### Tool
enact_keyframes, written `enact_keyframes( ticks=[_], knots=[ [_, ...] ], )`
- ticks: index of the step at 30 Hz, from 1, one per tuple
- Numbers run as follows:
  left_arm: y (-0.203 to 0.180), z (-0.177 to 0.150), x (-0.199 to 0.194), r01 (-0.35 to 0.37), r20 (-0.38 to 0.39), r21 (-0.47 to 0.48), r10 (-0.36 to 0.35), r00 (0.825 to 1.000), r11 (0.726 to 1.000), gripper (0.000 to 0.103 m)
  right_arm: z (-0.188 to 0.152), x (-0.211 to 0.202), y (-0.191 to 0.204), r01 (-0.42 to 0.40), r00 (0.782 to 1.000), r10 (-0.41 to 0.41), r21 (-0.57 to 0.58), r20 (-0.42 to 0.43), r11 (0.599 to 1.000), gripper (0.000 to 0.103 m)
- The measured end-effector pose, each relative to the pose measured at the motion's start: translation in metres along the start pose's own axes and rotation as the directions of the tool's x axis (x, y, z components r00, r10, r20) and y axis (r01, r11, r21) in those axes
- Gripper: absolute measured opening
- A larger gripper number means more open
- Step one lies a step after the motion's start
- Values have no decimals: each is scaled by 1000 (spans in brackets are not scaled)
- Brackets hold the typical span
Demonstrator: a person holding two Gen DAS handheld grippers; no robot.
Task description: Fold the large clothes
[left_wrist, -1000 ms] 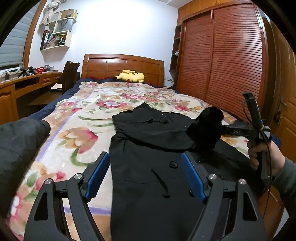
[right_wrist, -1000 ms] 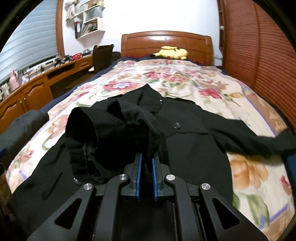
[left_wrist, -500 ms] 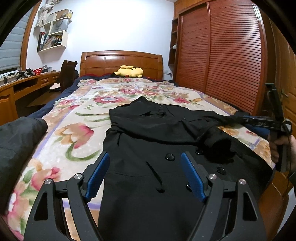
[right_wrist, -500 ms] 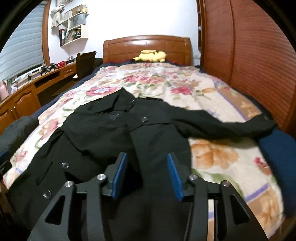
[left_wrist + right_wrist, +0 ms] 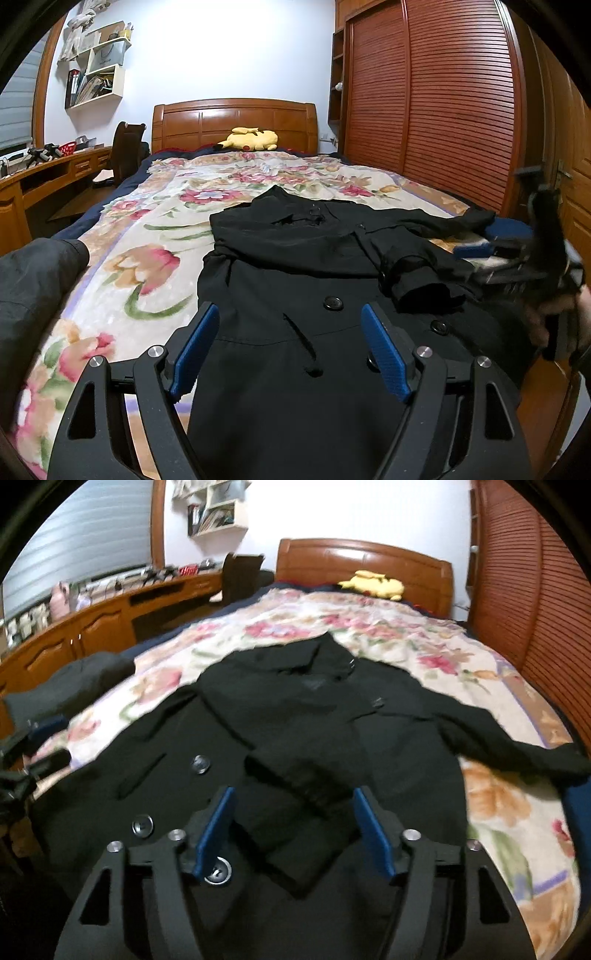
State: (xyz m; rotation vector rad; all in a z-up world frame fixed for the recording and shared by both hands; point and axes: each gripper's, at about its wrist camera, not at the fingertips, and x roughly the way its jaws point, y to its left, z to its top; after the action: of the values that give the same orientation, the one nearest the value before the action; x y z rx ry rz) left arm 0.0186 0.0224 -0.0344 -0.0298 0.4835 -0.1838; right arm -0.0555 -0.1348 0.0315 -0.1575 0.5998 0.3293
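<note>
- now one sleeve (image 5: 299,775) lies folded across the black coat (image 5: 295,266); right gripper (image 5: 295,830) jaws opening, pinching nothing.
- left gripper (image 5: 291,347) jaws spread, empty.
- likely next: the outstretched sleeve (image 5: 517,742).

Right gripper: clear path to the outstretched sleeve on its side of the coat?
Probably yes. The outstretched sleeve lies flat on the bedspread with nothing on it, and the right gripper, fingers opening and empty, hovers over the coat just beside it.
</note>
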Motion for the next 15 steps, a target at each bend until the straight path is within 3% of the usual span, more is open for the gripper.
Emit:
enact_keyframes(
  ticks=[8, 10, 15],
  knots=[
    [4, -1, 1, -5, -9, -5, 5, 1000, 1000, 80, -6, 45, 16, -25, 989, 20, -32, -143, 999, 70],
    [4, -1, 1, -6, -10, -2, 6, 1000, 1000, 80, -6, 56, 17, -4, 982, -7, -59, -187, 998, 70],
    [2, -1, 2, -4, -15, 5, 4, 1000, 1000, 80, -4, 61, 23, -5, 981, -6, -58, -195, 998, 68]
  ],
)
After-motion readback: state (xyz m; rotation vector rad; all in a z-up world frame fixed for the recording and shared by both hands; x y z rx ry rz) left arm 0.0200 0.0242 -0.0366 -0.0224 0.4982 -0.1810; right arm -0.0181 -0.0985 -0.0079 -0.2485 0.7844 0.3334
